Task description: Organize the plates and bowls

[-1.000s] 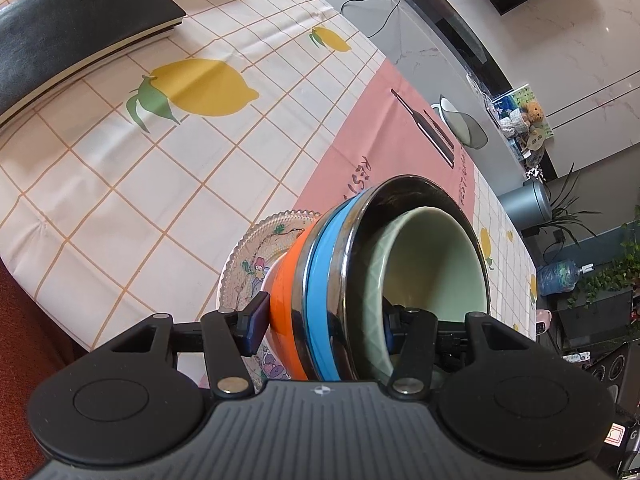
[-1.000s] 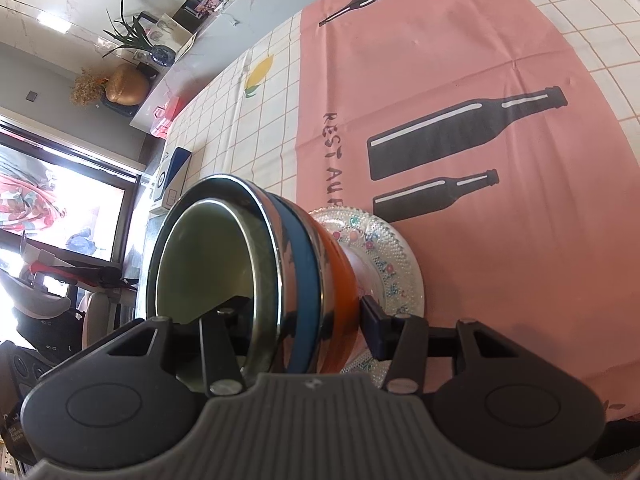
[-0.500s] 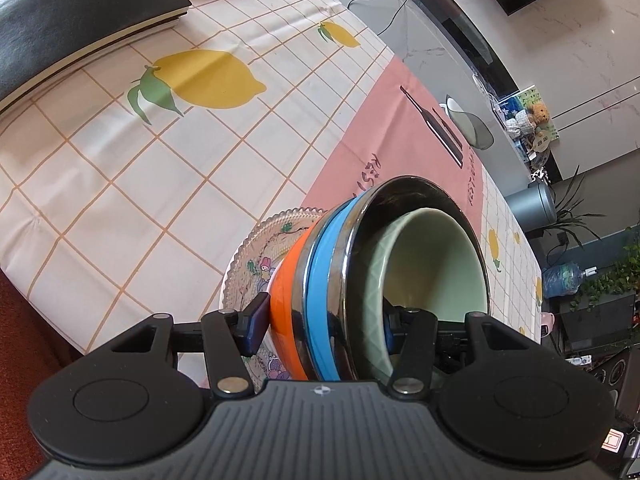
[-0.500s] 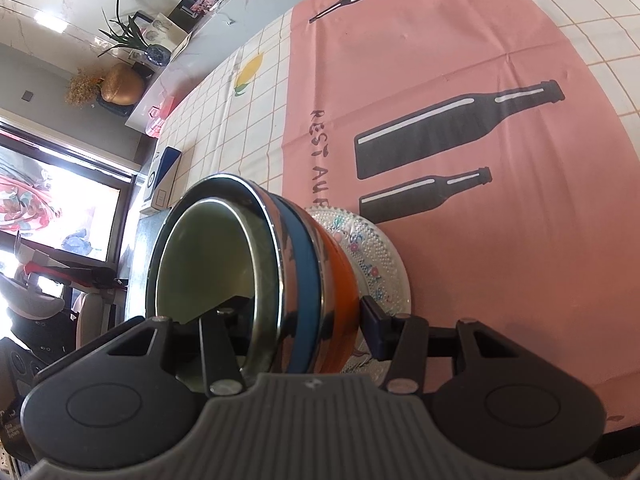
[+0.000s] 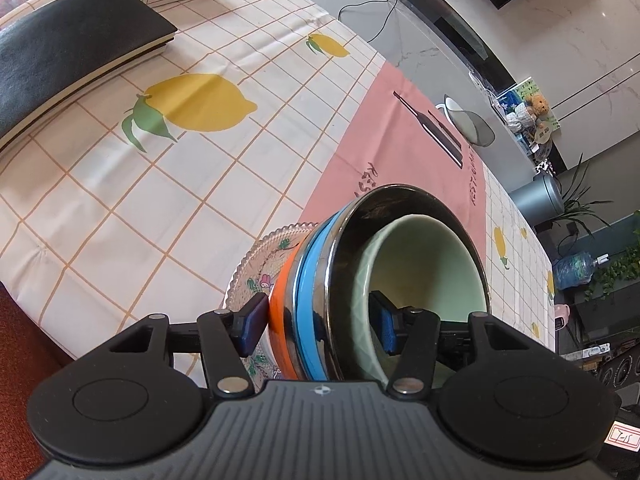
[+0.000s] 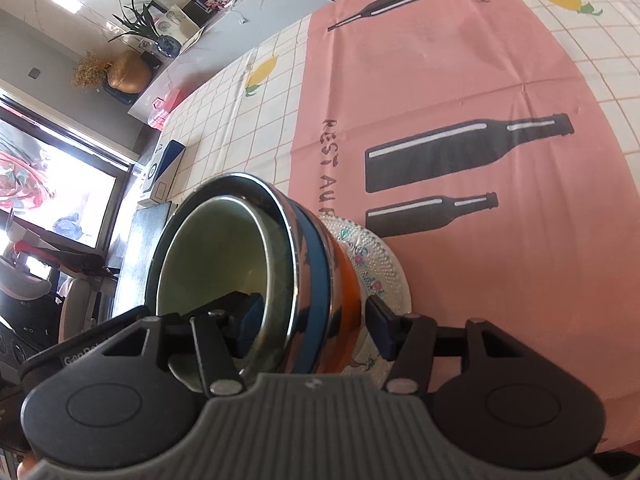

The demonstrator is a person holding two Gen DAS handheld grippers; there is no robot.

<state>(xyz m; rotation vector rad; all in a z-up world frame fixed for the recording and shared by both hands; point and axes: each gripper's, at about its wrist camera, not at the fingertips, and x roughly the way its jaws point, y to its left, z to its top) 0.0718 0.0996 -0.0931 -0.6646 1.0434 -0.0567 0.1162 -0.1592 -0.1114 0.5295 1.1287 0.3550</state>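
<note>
Though astride the rim of the bowl stack [image 5: 420,264], left tool [image 5: 320,326] and right tool [image 6: 312,326] both slack, jaws freshly widened

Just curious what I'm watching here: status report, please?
Left gripper and right gripper: jaws just opening, each astride the rim of the bowl stack. Bowls nested, resting on the glass plate. Nothing seen in the way.

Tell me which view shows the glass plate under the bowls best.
The left wrist view: the glass plate shows its beaded rim and flower print left of the bowls. The right wrist view shows only a rim crescent behind them.
</note>
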